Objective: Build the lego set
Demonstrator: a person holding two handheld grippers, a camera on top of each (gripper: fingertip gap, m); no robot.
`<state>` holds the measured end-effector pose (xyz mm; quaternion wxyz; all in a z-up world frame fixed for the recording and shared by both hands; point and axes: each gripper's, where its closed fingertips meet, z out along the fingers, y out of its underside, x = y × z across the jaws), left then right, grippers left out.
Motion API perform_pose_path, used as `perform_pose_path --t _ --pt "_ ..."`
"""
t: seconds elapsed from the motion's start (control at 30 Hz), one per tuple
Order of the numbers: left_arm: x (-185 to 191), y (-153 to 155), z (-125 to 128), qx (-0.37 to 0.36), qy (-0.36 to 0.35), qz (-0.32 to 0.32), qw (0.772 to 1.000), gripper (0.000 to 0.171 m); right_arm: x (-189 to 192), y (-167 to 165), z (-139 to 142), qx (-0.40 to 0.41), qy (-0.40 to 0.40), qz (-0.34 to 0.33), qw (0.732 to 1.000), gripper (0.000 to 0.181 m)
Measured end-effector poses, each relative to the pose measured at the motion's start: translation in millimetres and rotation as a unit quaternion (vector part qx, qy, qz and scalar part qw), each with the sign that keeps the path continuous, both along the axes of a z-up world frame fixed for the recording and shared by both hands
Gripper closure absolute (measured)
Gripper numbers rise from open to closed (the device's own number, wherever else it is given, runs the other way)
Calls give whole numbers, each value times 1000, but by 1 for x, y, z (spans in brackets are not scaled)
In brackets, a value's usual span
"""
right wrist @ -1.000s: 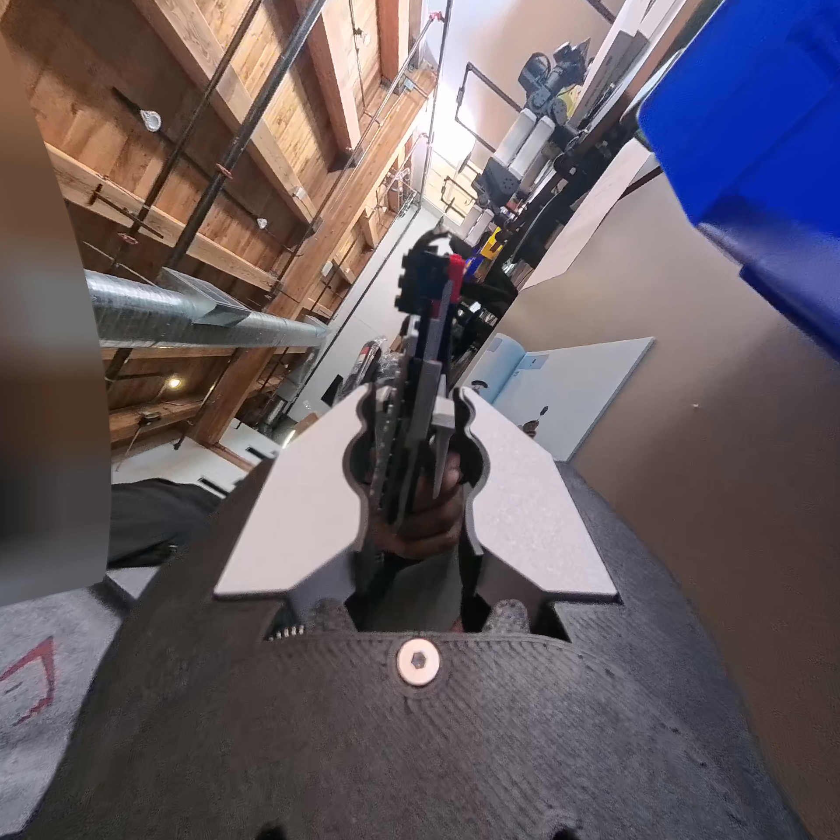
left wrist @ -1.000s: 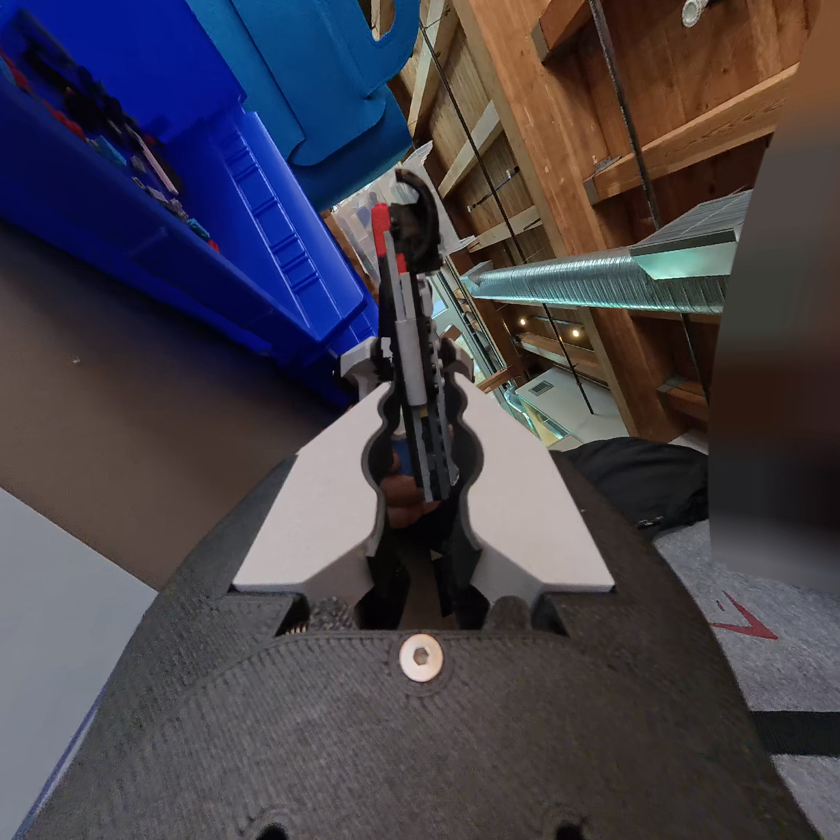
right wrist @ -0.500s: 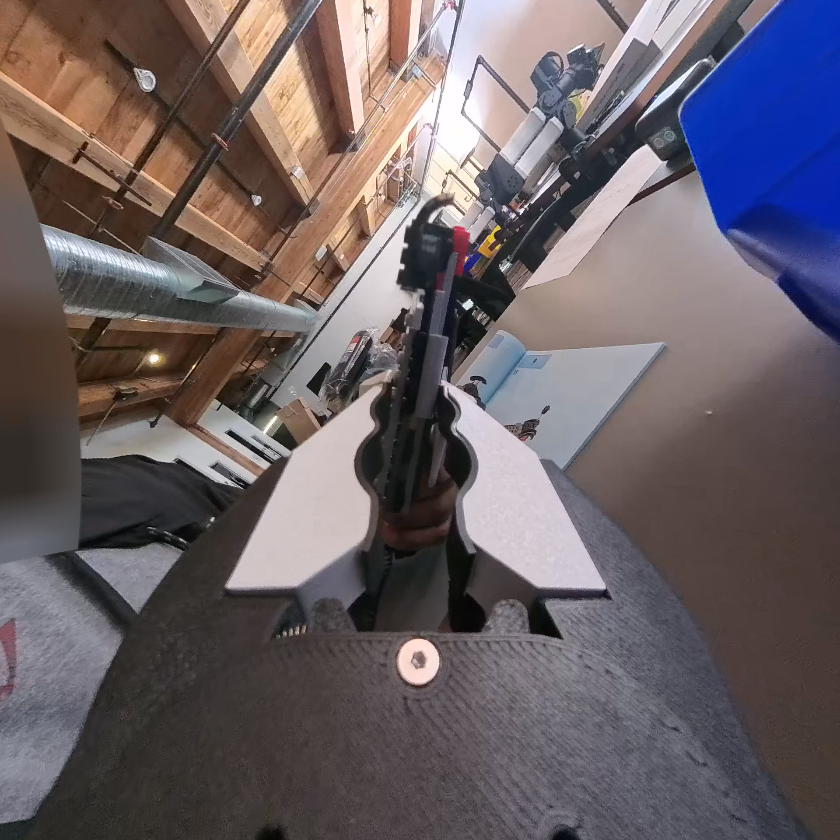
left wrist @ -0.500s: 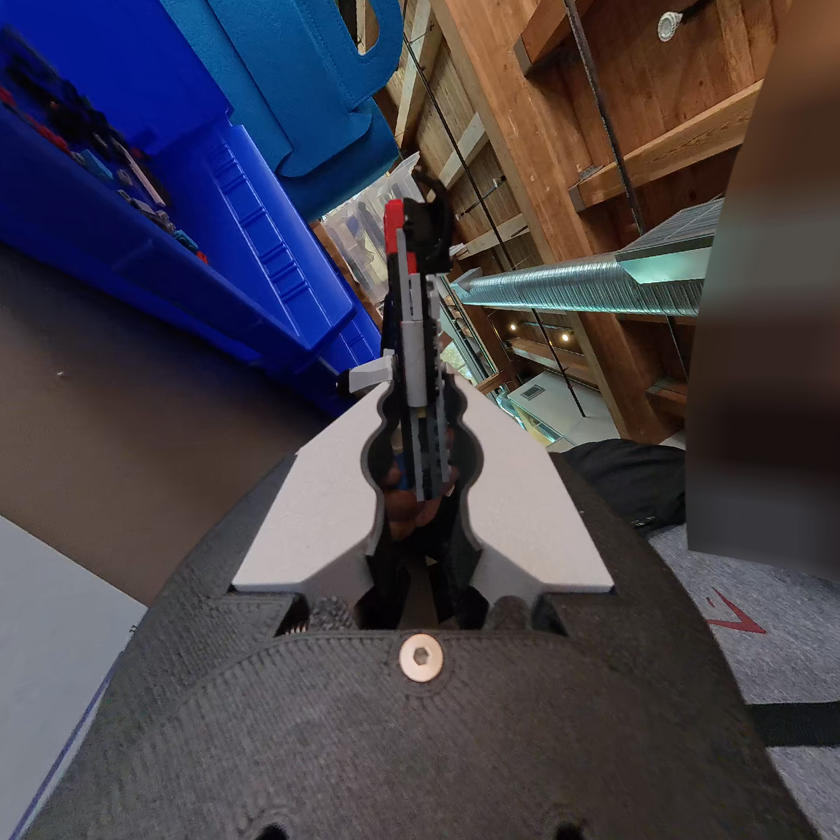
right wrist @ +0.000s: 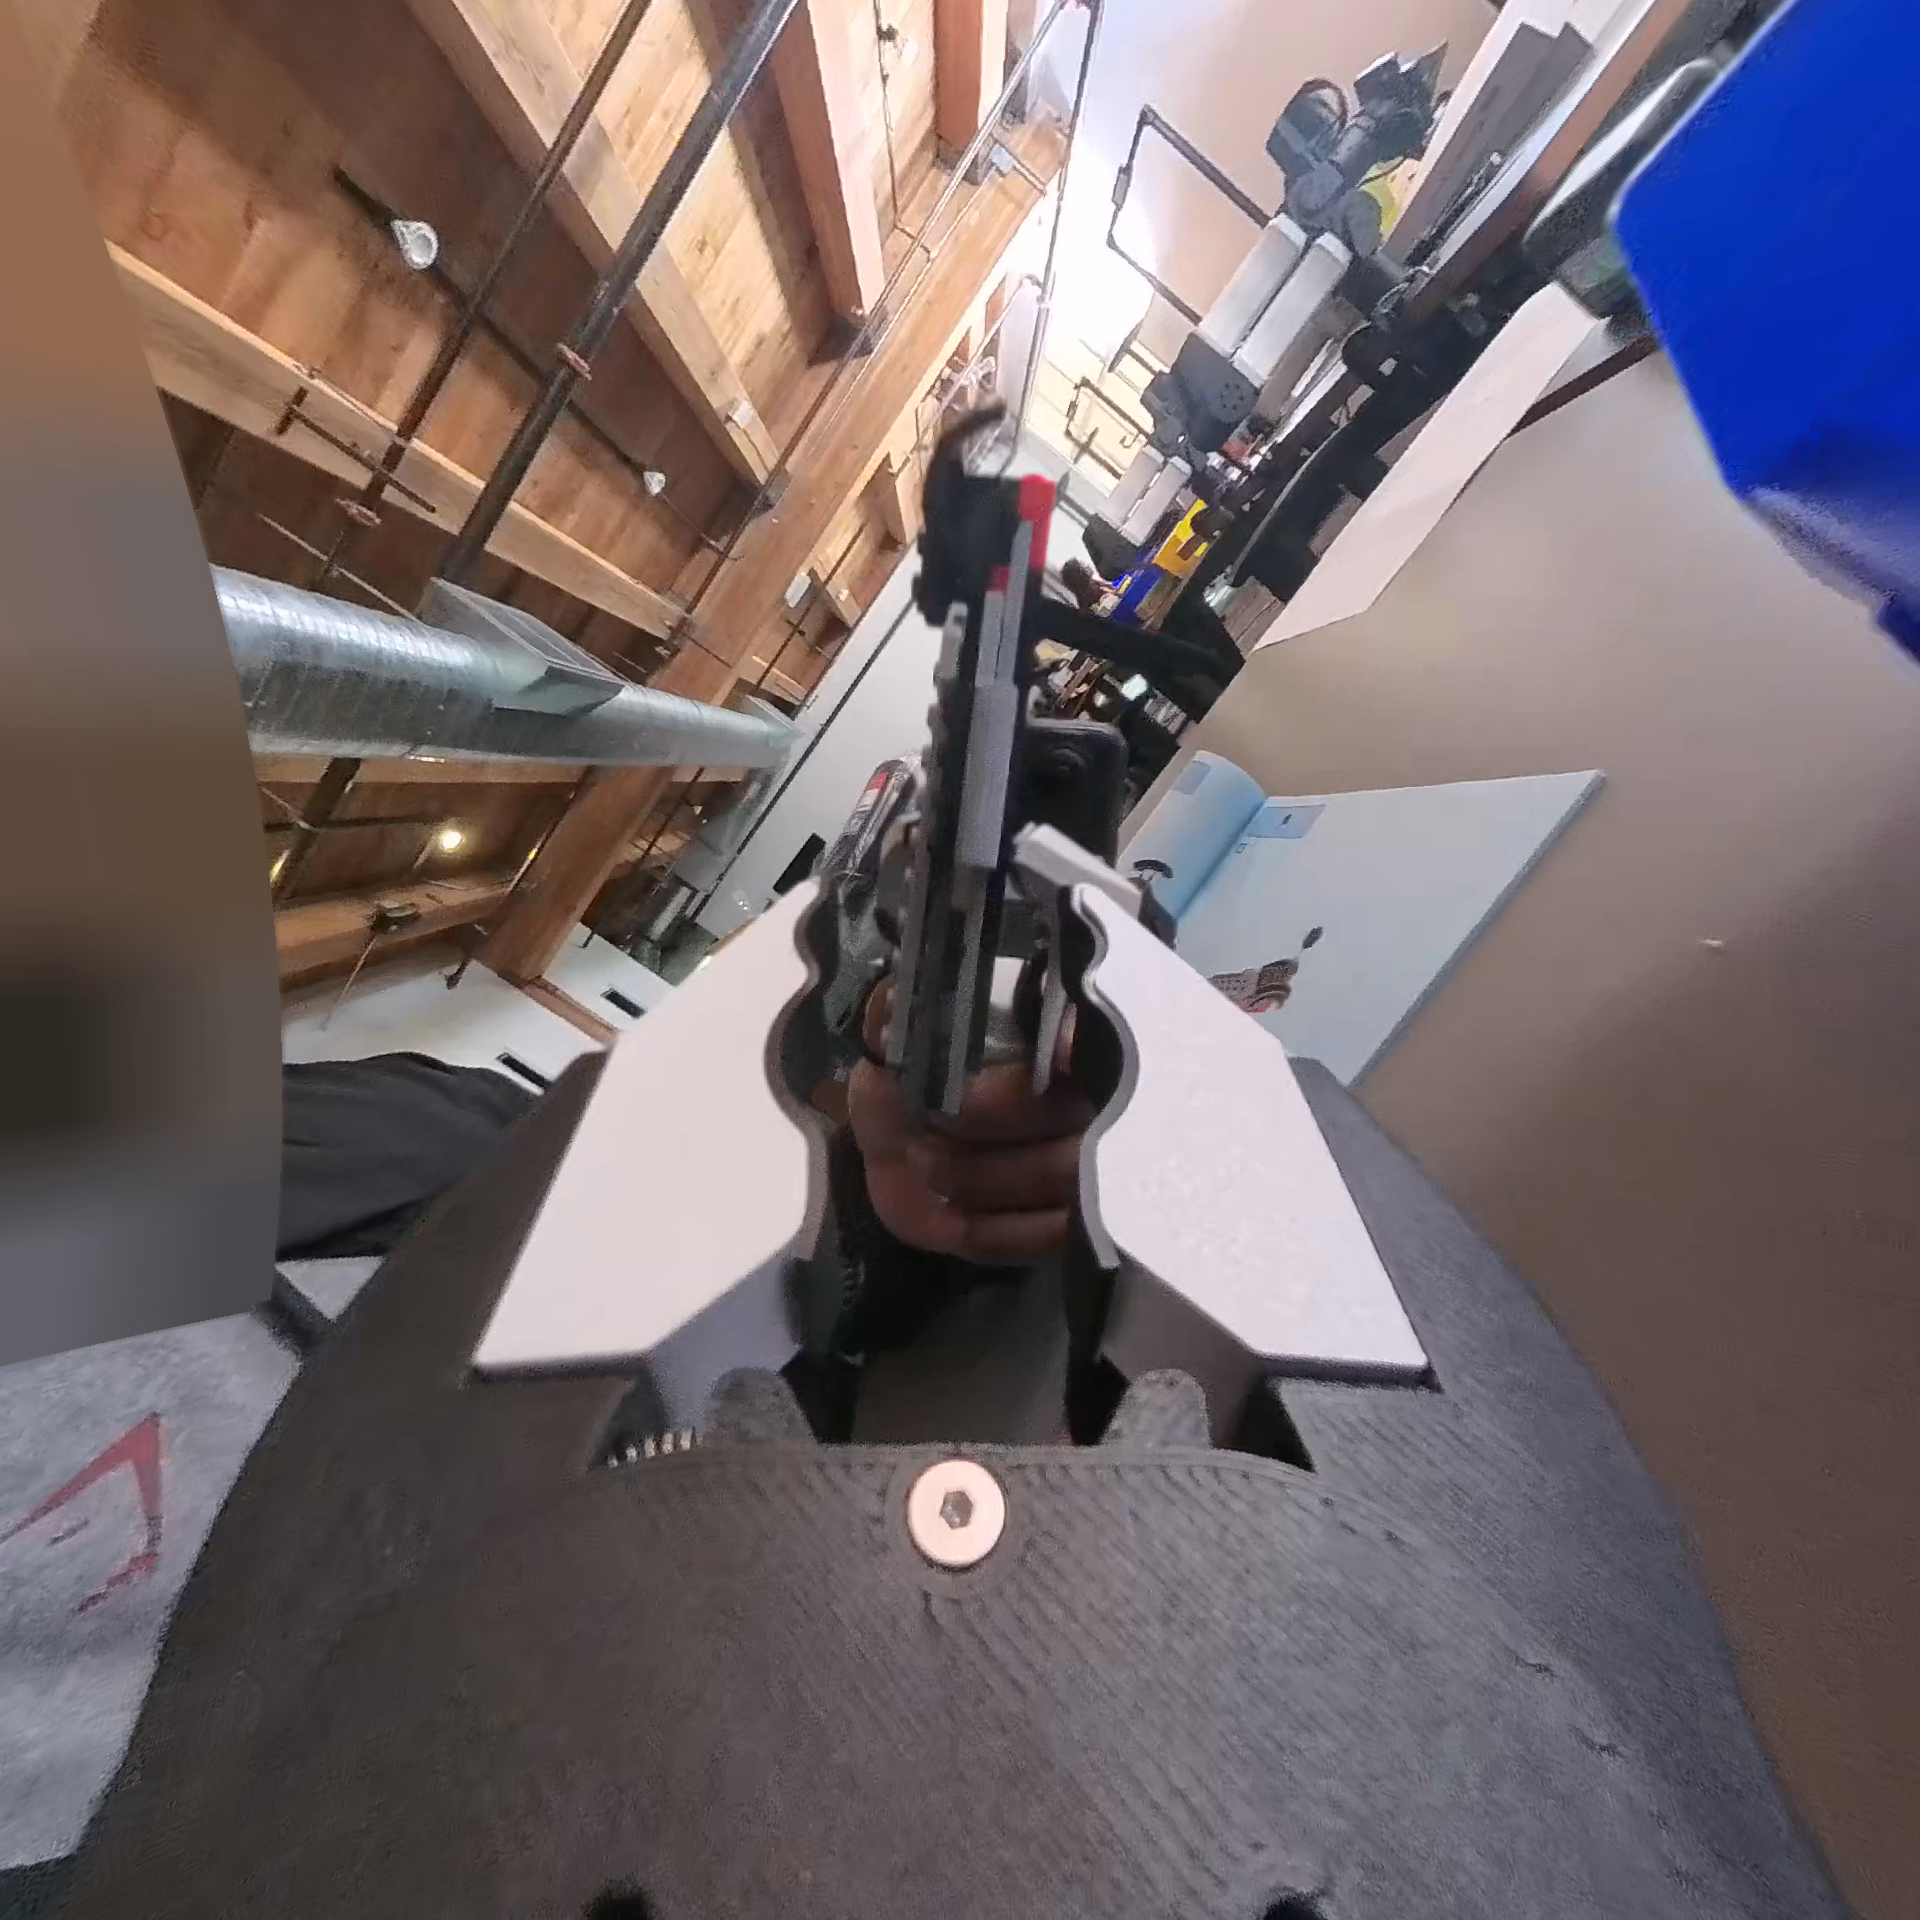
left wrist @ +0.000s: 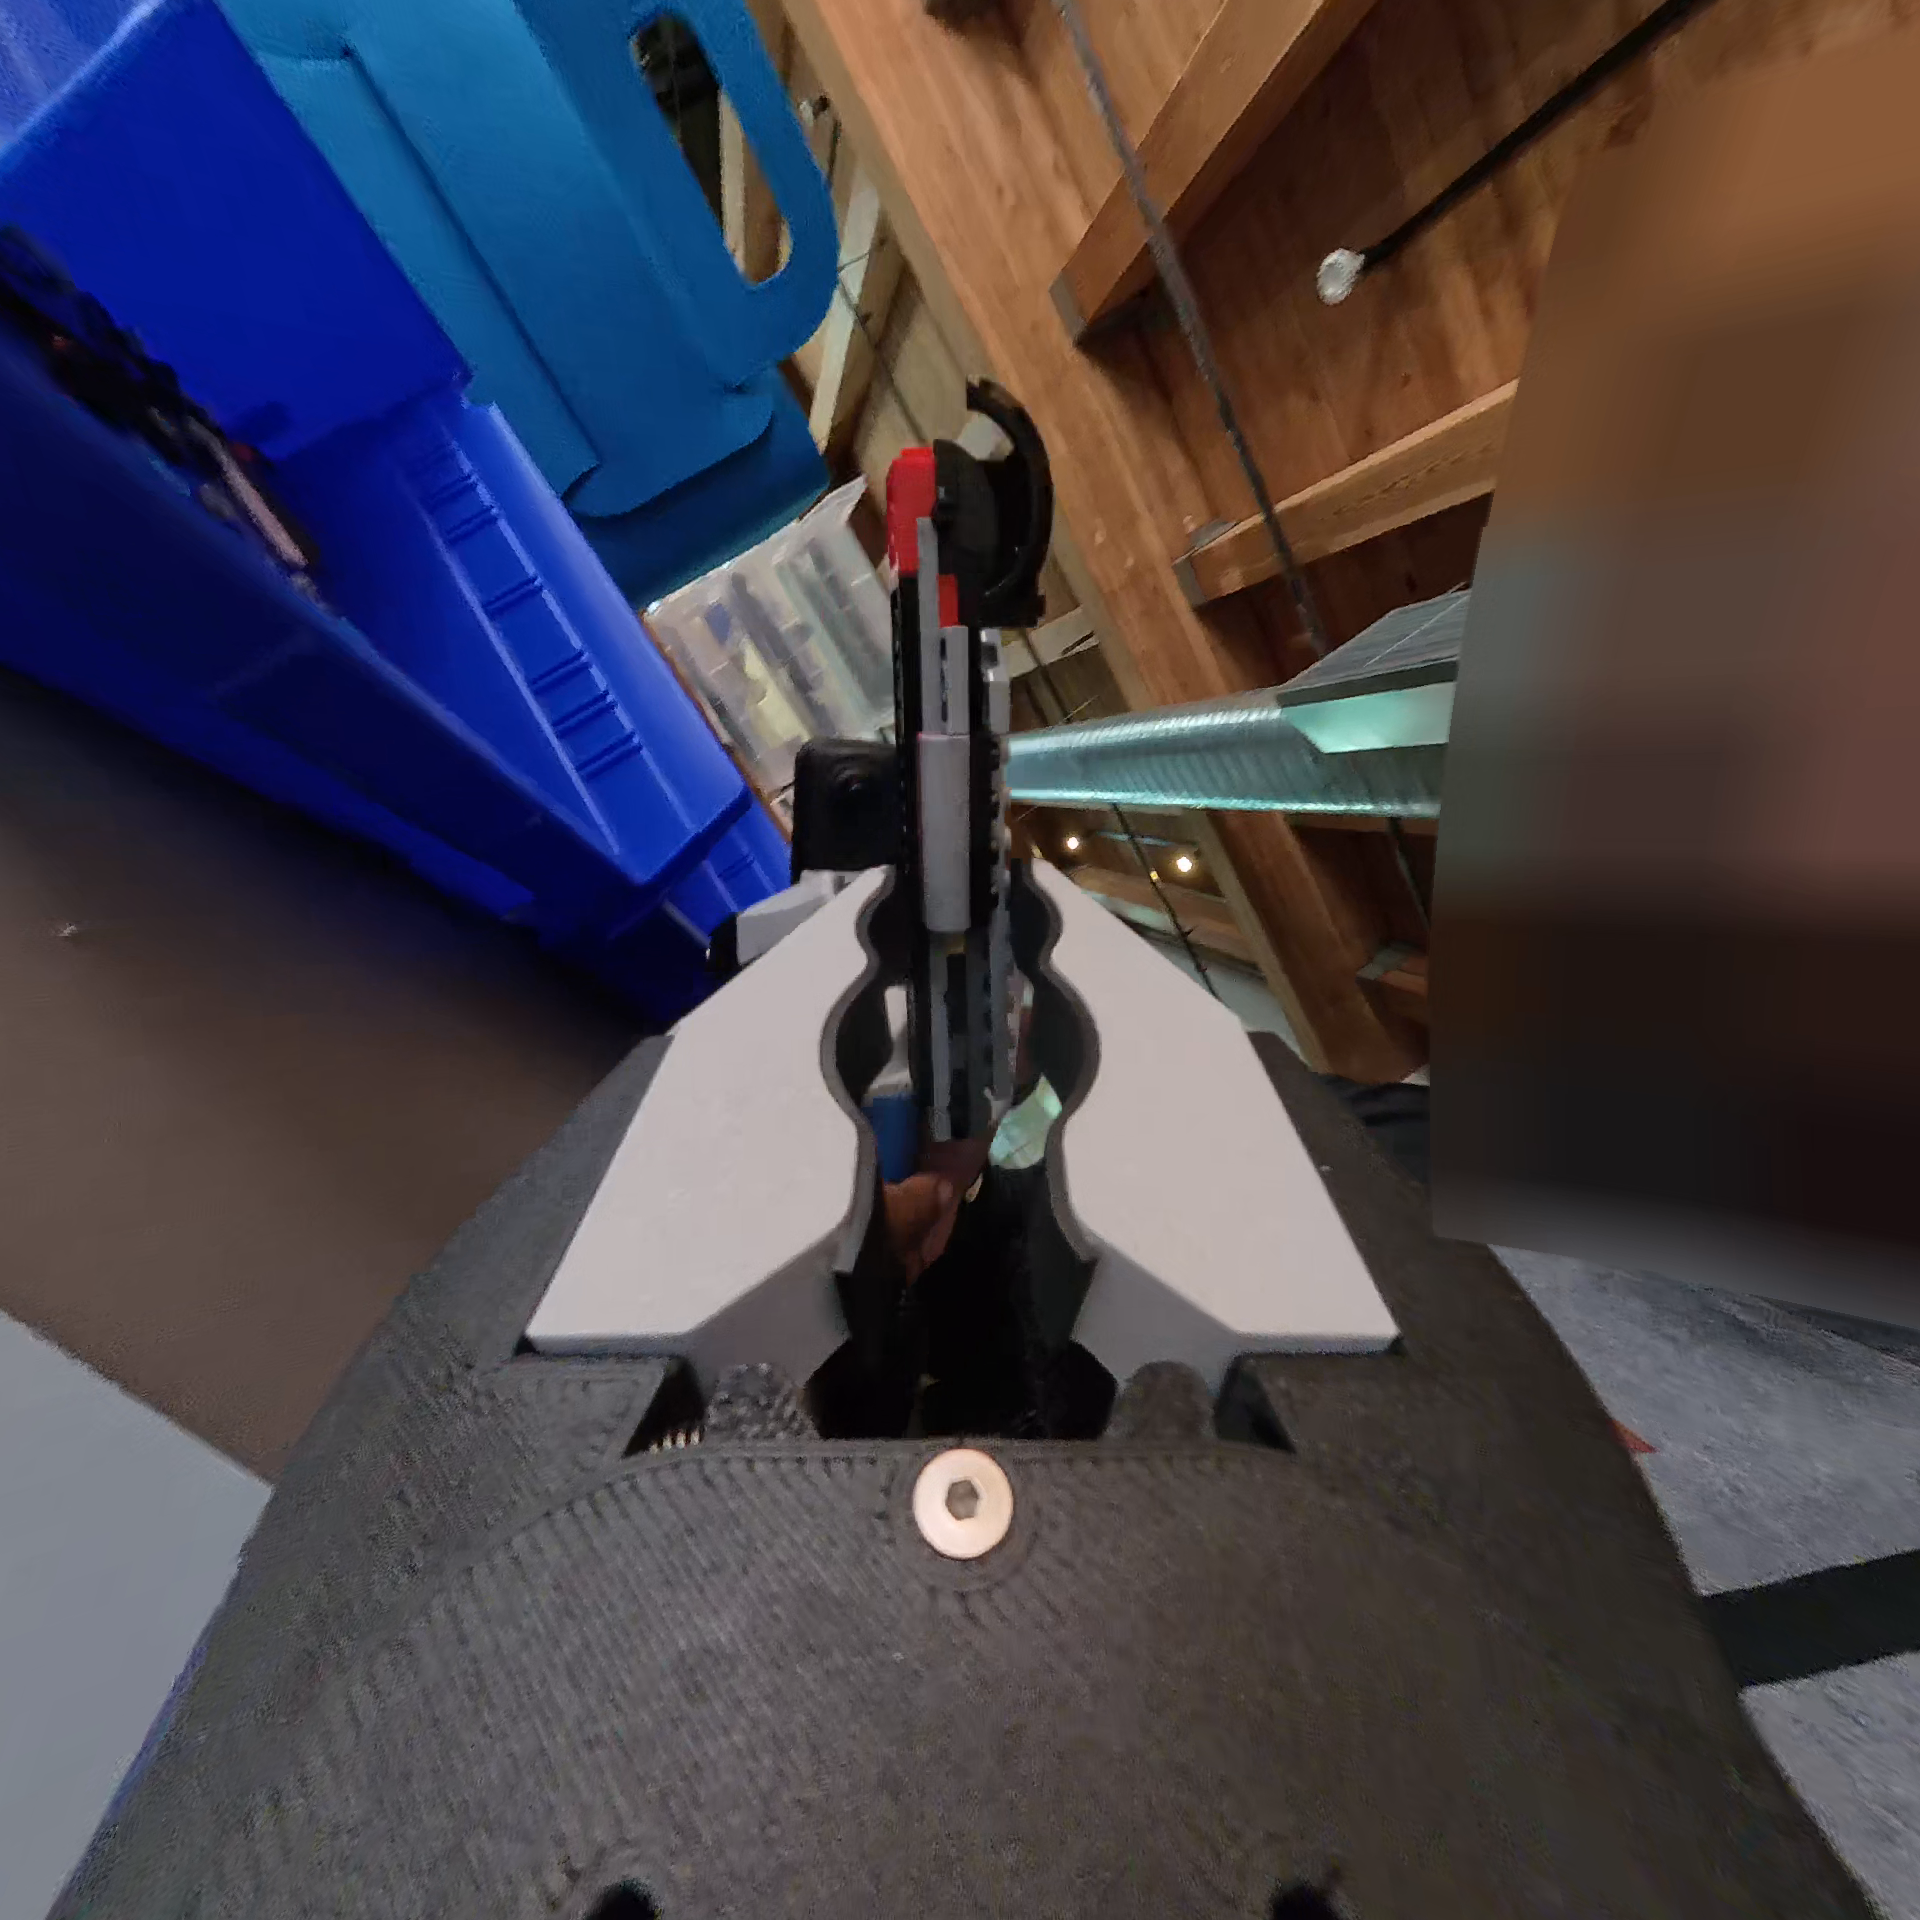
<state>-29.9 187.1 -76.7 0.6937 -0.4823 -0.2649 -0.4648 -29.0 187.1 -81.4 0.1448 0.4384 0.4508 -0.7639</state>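
A thin lego assembly (left wrist: 951, 727) of black and grey beams, with red tips and a black curved piece on top, is held up in the air. My left gripper (left wrist: 954, 894) is shut on its lower part. In the right wrist view the same assembly (right wrist: 982, 707) stands between the fingers of my right gripper (right wrist: 945, 914). Those jaws stand wider than the assembly, with a gap on each side. A grey finger (right wrist: 1055, 862) of the left gripper shows beside the assembly. A hand (right wrist: 966, 1164) shows behind it. A right gripper finger (left wrist: 769, 920) shows in the left wrist view.
Blue bins (left wrist: 312, 520) holding loose pieces stand on the brown table (left wrist: 260, 1039). An open instruction booklet (right wrist: 1351, 883) lies on the table. A blue bin corner (right wrist: 1787, 312) is at the upper right. Wooden ceiling beams and a metal duct (right wrist: 468, 686) are overhead. Only a small space, under 4 cm, lies between the two pairs of fingers.
My right gripper's jaws were tight on the assembly half a second ago and now stand wider. Both grippers have tilted. The left keeps its hold.
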Motion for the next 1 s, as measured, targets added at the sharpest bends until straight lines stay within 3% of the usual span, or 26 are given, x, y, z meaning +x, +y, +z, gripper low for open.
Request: perform_pose_path --t 0.13,0.27,0.43,0.63,0.77,1.0 --pt "1 -3 11 51 3 6 999 152 8 -11 4 24 23 3 999 140" --pt "4 0 13 68 19 10 997 152 11 -11 5 56 44 -15 997 158" --pt "8 1 17 78 32 -12 996 152 12 -10 5 85 67 -27 994 159" --pt "19 5 18 50 75 -44 995 130 13 -12 2 115 83 -30 989 159" --pt "21 5 16 54 73 -43 995 150 16 -17 1 144 103 -29 984 159" --pt "27 2 21 66 118 -32 990 151 22 -21 5 173 140 -40 974 158"
